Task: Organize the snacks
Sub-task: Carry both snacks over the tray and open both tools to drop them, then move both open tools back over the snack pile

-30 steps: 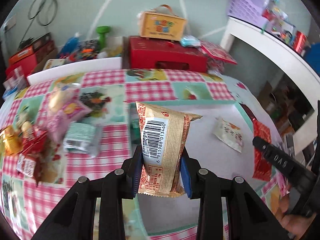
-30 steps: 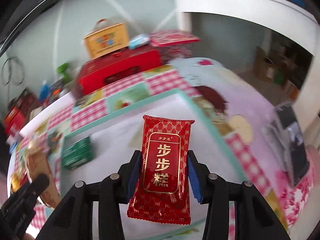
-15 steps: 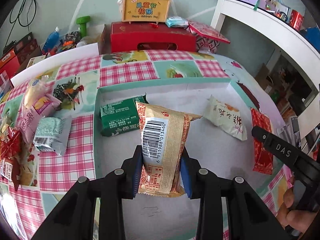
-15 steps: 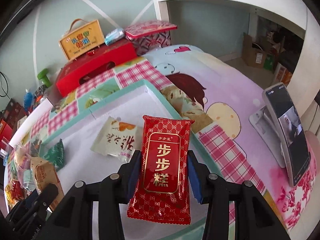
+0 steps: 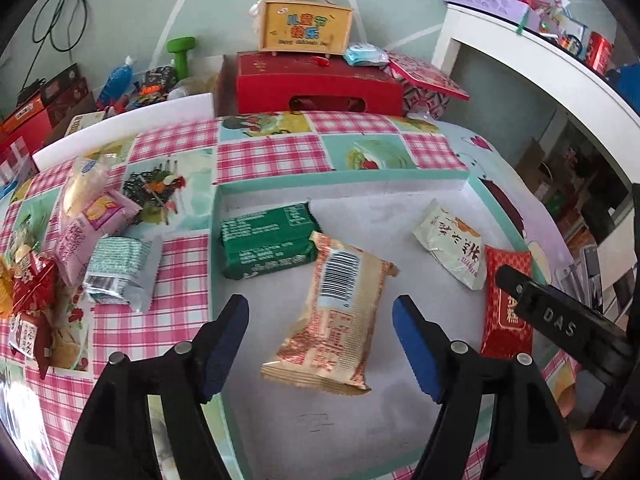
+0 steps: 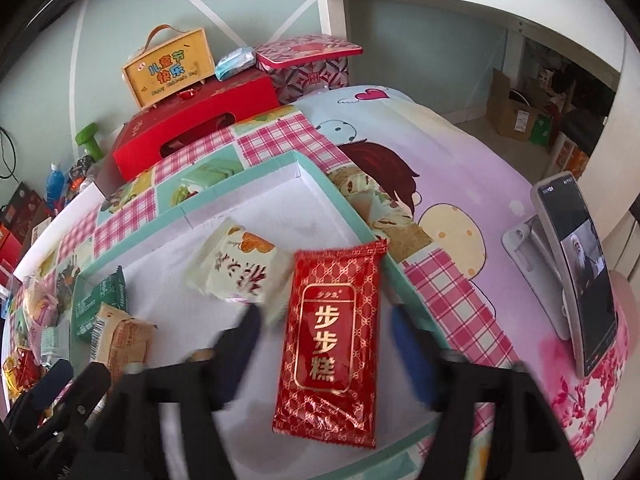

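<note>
My left gripper [image 5: 320, 336] is open; the gold barcode snack packet [image 5: 334, 316] lies between its spread fingers inside the shallow teal-rimmed tray [image 5: 344, 182]. My right gripper [image 6: 324, 340] is open and motion-blurred; the red packet with gold characters [image 6: 332, 340] lies between its fingers at the tray's right rim [image 6: 344, 200]. That red packet also shows in the left wrist view [image 5: 506, 304]. A green packet [image 5: 266, 240] and a pale packet [image 5: 450, 246] lie in the tray.
Loose snacks lie on the checked cloth at left: a pink packet [image 5: 90, 232], a silver-green packet [image 5: 120, 272], red packets [image 5: 30, 288]. A red box [image 5: 316, 88] with a yellow case [image 5: 306, 26] stands behind. A phone on a stand [image 6: 576, 268] stands at right.
Both grippers have opened and let go: the gold packet and the red packet now lie in the tray. Both grippers came down closer to the tray.
</note>
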### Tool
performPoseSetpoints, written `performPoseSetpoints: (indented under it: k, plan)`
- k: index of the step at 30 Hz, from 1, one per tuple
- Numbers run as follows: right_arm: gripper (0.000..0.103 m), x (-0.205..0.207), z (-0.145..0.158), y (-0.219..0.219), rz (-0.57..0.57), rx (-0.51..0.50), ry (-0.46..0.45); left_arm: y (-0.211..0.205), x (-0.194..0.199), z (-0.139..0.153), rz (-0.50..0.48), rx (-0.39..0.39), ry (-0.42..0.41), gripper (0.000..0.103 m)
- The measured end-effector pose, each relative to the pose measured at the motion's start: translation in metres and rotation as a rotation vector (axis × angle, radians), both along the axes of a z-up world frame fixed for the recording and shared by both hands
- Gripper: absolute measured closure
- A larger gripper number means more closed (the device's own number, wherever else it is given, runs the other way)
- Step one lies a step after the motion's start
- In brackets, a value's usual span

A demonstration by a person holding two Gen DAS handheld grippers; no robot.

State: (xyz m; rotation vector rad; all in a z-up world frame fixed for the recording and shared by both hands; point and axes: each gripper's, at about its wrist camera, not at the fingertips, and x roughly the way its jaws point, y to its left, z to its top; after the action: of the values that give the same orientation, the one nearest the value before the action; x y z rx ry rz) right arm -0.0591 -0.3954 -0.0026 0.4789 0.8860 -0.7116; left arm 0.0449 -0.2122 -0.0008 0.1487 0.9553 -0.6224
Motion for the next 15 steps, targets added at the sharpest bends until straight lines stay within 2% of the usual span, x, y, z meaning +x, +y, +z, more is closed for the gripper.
performPoseSetpoints:
  k: [4, 7, 9, 15]
  plan:
    - [0.023, 0.007, 0.005, 0.011, 0.041, -0.024, 0.013, 0.01, 0.008, 0.0, 0.057, 0.008, -0.003, 0.027]
    - [0.016, 0.013, 0.008, 0.02, 0.067, -0.046, 0.014, 0.019, 0.014, 0.001, 0.111, 0.019, -0.011, 0.025]
    - [0.015, 0.018, 0.012, 0.028, 0.083, -0.059, 0.015, 0.027, 0.019, 0.002, 0.157, 0.025, -0.019, 0.013]
    - [0.008, 0.034, 0.021, 0.059, 0.165, -0.078, -0.003, 0.055, 0.035, 0.002, 0.283, 0.068, -0.015, 0.013]
